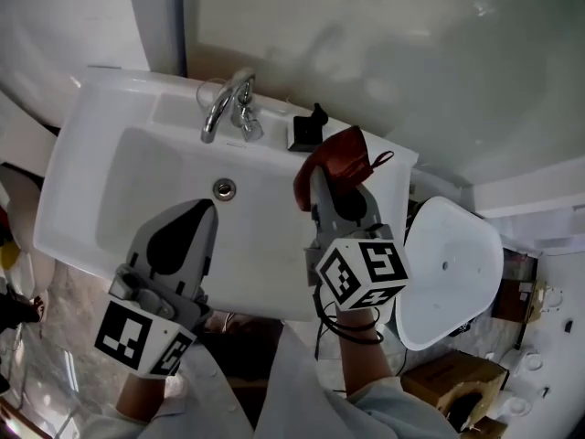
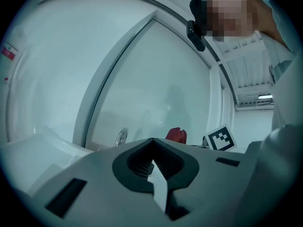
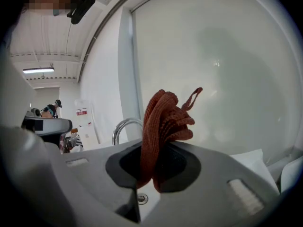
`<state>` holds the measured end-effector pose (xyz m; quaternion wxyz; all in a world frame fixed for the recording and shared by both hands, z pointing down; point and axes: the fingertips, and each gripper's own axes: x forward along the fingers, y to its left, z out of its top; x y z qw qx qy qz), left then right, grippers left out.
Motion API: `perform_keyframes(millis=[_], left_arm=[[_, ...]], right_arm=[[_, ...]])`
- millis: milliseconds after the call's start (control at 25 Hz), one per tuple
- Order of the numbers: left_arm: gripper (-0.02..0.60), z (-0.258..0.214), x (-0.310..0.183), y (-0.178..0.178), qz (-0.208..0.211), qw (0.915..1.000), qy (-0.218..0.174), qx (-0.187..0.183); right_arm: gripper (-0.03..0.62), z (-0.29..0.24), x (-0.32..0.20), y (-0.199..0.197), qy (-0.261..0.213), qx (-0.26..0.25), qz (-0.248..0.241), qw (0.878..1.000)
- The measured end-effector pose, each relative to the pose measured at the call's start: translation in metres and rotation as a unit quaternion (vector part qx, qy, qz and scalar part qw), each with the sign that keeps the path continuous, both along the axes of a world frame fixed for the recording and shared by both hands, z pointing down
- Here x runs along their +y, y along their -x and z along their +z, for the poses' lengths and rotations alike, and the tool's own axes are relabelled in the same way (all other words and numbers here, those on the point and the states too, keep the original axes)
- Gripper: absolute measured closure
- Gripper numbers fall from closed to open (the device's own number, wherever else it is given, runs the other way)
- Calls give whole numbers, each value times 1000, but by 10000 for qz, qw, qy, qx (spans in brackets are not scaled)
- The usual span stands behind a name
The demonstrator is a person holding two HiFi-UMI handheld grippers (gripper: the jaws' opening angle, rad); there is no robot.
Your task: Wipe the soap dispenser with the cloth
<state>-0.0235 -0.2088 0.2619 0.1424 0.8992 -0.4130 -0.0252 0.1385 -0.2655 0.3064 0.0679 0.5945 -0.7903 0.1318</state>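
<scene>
A black soap dispenser stands on the back rim of the white sink, just right of the chrome faucet. My right gripper is shut on a bunched red-brown cloth, held just in front of and right of the dispenser. In the right gripper view the cloth sticks up from between the jaws of that gripper, with the faucet behind it. My left gripper hovers over the basin, shut with nothing in it. The left gripper view shows that gripper closed, the cloth beyond.
The drain lies in the basin between the grippers. A clear glass stands behind the faucet. To the sink's right is a white rounded lid, with a cardboard box below it. A pale wall rises right behind the sink.
</scene>
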Motion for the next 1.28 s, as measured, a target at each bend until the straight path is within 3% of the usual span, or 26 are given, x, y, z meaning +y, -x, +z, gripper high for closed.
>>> perform_keyframes(millis=[360, 680, 1080, 1280], left_arm=[[584, 8, -5, -2, -380, 9992, 89, -58], [584, 16, -7, 3, -552, 9982, 225, -95], [584, 22, -13, 9, -759, 9966, 289, -116], [584, 23, -15, 8, -801, 9962, 303, -145]], right_arm=[[539, 28, -48, -11, 235, -328, -13, 9992], [539, 58, -75, -7, 468, -284, 5, 9985], [539, 111, -96, 1, 979, 360, -251, 9942], [539, 146, -104, -1, 1357, 365, -156, 9899]])
